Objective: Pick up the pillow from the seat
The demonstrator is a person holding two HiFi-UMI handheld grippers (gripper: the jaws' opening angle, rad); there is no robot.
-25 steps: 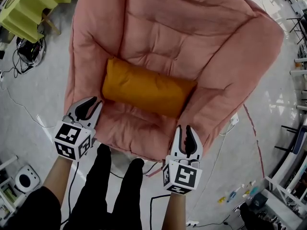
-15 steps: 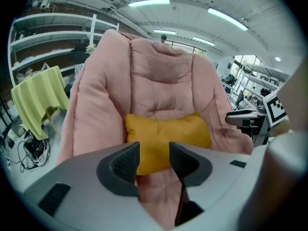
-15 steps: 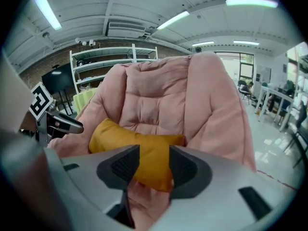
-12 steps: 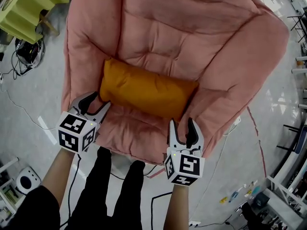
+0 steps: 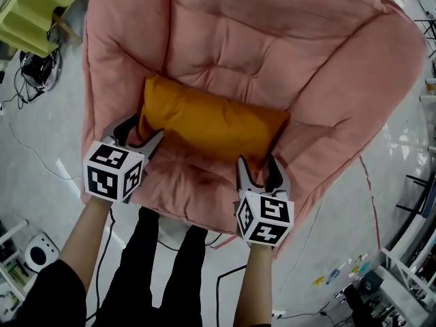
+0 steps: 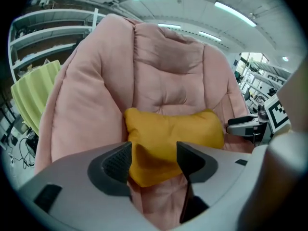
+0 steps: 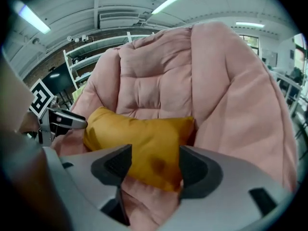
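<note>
Two sides of the pink padded chair (image 5: 272, 39) ran out of the head view, its top and its right flank. The yellow-green furniture (image 5: 34, 12) at the upper left showed only as a corner. The chair's base was hidden under its own cushioning and behind the person's black-clad legs (image 5: 160, 264). The cable tangle (image 5: 30, 73) on the floor to the left was too small to sort out.

The chair's seat formed a deep hollow. The orange pillow (image 5: 208, 127) lay across it, long side running left to right, against the foot of the backrest.

The left gripper (image 5: 138, 133) sat at the pillow's left end with its jaws spread wide, having just been opening. In the left gripper view the pillow's near corner showed in the gap between the pads, with neither pad pressing on it. The right gripper (image 5: 257, 165) stood at the pillow's right end, above the seat's front edge. Its jaws were likewise released and had just been opening, with a pillow corner between them. Whether its right-hand pad brushed the fabric could not be told. Each gripper's tip showed at the edge of the other's view.
</note>
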